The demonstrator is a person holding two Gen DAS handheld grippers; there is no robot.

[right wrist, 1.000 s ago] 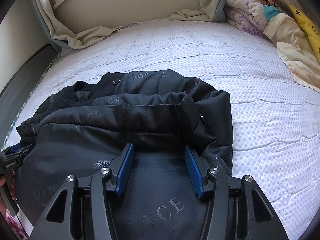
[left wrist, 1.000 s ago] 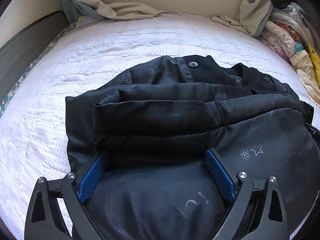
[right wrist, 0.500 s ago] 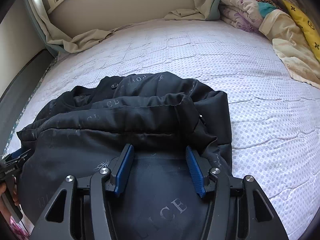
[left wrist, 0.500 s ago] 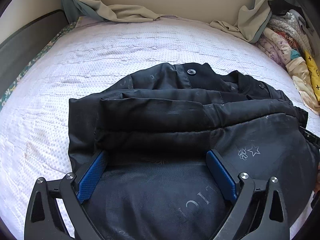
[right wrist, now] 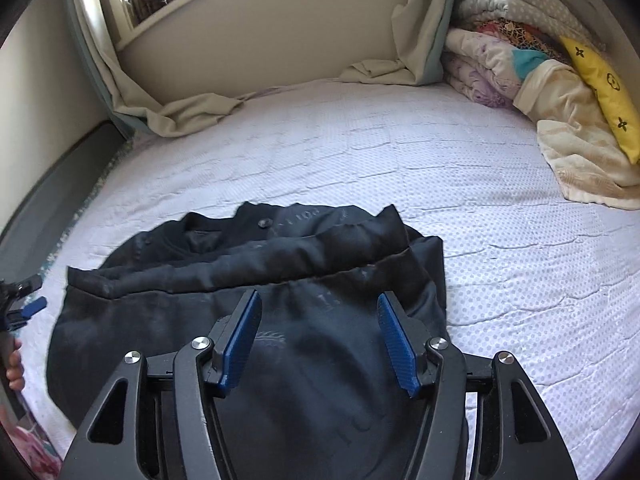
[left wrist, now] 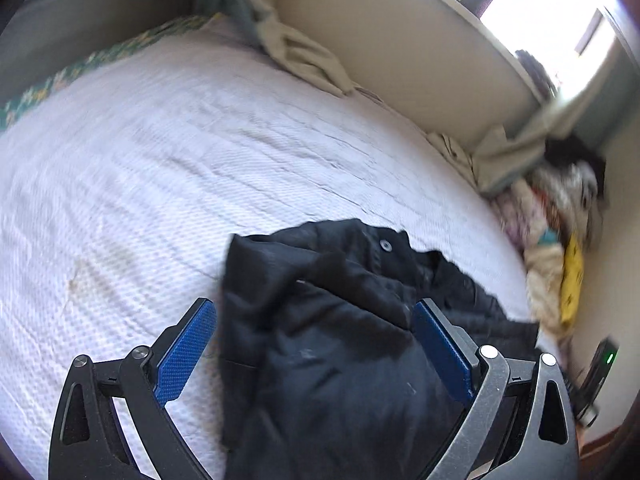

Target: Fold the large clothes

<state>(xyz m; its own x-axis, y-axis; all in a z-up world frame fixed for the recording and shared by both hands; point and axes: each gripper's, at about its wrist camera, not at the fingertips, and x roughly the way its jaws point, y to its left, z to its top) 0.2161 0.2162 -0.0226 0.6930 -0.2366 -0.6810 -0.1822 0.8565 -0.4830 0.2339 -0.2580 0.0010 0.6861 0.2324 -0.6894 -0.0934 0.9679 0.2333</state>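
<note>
A bed with a white dotted quilted cover fills the room up to a beige wall under a bright window. Going left to right along the far edge of the bed: a crumpled beige curtain pools at the far left corner, a second beige curtain hangs near the far right corner, and a stack of folded floral blankets with a yellow patterned pillow sits along the right edge. The black padded jacket with faint grey lettering lies bunched and partly folded at the near edge of the bed. The left tongs stand wide open over the jacket's left end, blue pads apart, gripping nothing. The right tongs are also spread open above the jacket's right part, holding nothing.
</note>
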